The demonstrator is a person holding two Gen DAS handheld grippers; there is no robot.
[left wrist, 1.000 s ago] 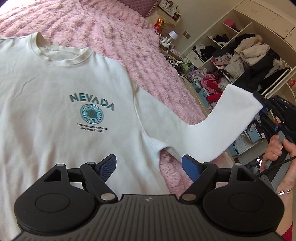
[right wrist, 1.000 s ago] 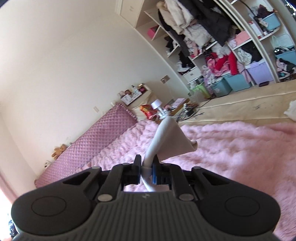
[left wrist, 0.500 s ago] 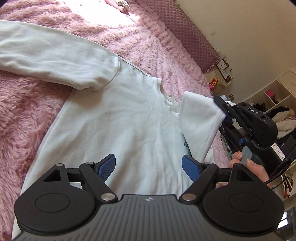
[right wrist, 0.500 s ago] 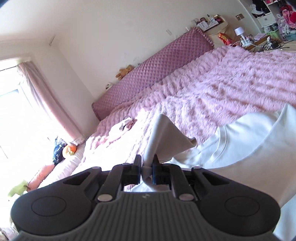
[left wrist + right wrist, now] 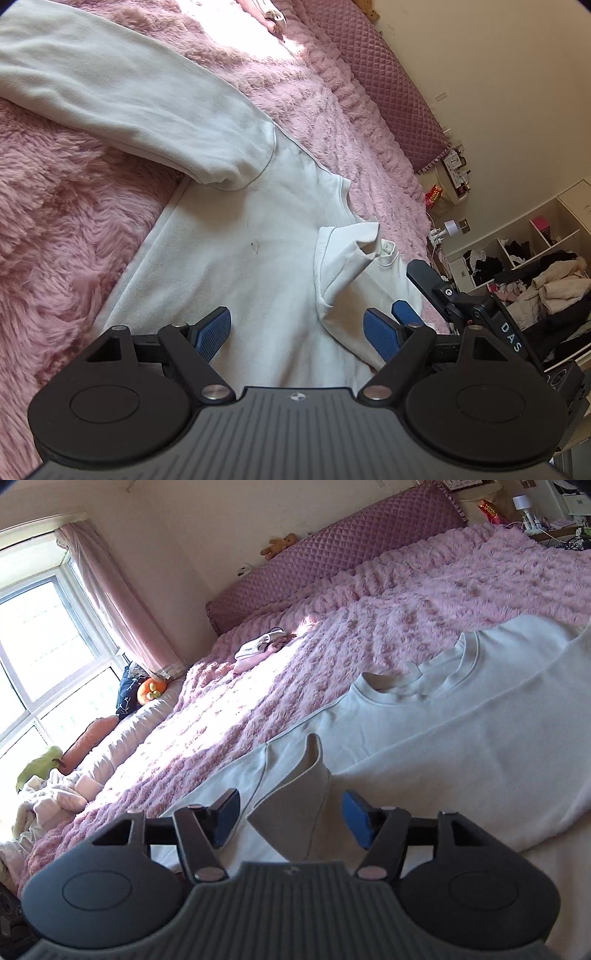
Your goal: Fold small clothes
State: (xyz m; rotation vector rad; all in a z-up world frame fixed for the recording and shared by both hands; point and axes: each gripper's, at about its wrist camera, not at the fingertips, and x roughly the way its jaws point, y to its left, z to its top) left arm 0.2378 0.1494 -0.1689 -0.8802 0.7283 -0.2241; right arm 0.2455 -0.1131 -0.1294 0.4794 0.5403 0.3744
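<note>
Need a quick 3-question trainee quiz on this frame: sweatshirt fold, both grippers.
1. True or false: the right gripper is clamped on the folded sleeve's cuff.
2. Which sleeve lies across the white sweatshirt: A) the folded sleeve, B) the outstretched sleeve?
3. Fill in: the left gripper is ____, holding nothing.

Key: 1 false, its fingers stand apart, with the cuff loose between them; 2 A; 3 open.

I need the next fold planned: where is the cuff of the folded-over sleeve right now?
The cuff sits between the open right gripper's fingers, unclamped; the left wrist view shows it lying on the sweatshirt's chest by the neckline.
</note>
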